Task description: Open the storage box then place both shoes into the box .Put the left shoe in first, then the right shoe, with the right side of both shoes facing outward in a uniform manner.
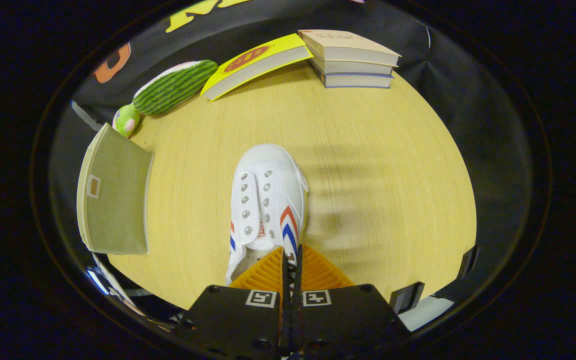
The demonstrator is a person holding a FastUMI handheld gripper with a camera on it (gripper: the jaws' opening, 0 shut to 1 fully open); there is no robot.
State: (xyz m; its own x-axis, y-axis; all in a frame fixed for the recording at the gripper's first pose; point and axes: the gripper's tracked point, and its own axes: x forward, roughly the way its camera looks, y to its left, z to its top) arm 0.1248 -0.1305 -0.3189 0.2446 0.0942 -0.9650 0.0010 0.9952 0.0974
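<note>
A white canvas shoe with red and blue chevron stripes and metal eyelets hangs toe-forward over the wooden table. My gripper is shut on the shoe's heel collar, its orange ribbed fingers nearly touching with the fabric pinched between them. To the left of the shoe stands the storage box, its olive-green lid swung open; the box's inside is hidden.
Beyond the shoe, at the table's far edge, a stack of three books lies with a yellow book leaning on it. A green watermelon-striped plush toy lies to their left, near the box.
</note>
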